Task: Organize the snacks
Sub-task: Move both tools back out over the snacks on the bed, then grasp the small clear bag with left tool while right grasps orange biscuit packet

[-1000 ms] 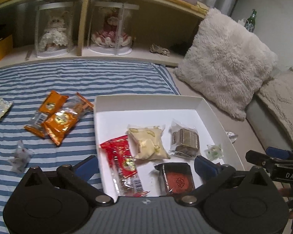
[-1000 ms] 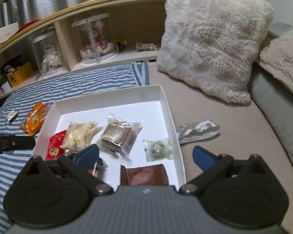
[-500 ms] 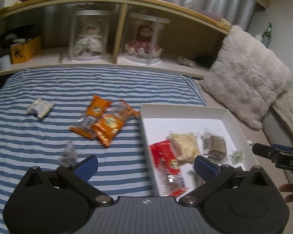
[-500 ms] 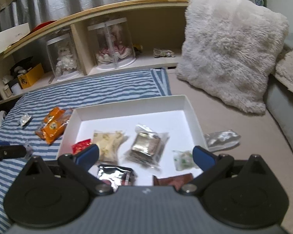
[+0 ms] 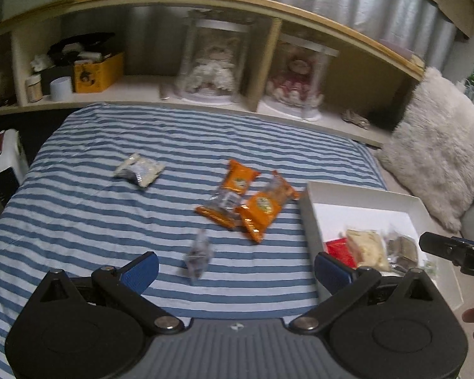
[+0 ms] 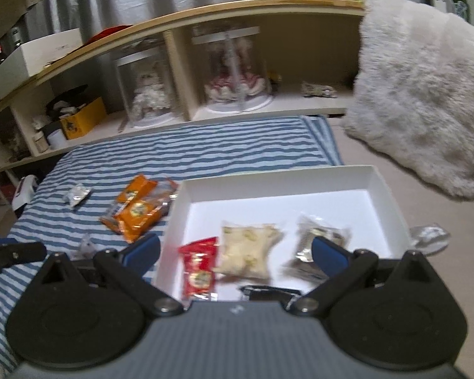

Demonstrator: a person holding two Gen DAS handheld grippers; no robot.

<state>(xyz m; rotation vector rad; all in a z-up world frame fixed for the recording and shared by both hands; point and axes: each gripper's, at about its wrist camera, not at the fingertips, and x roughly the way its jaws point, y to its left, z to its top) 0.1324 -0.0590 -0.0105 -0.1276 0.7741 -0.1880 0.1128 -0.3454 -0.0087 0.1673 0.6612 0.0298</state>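
Note:
A white box point(image 5: 363, 194) point(image 6: 278, 180) lies at the right of the striped bed and holds a red packet point(image 6: 199, 263), a pale packet point(image 6: 248, 249) and a silvery packet point(image 6: 319, 241). Two orange packets point(image 5: 246, 203) point(image 6: 137, 210) lie on the sheet just left of the box. A small clear packet point(image 5: 199, 254) lies between my left gripper's fingers, ahead of them. A pale packet point(image 5: 139, 169) lies further left. My left gripper point(image 5: 235, 270) is open and empty above the sheet. My right gripper point(image 6: 235, 254) is open and empty above the box's near side.
A wooden shelf point(image 5: 205, 104) with two dolls in clear domes and a yellow box runs along the bed's far edge. A fluffy pillow point(image 6: 423, 94) stands right of the box. A crumpled silver wrapper point(image 6: 428, 237) lies just right of the box. A white appliance point(image 5: 6, 161) stands left of the bed.
My left gripper has swung left, from over the box to over the striped sheet. My right gripper has drawn back and turned left. Both stay open and empty.

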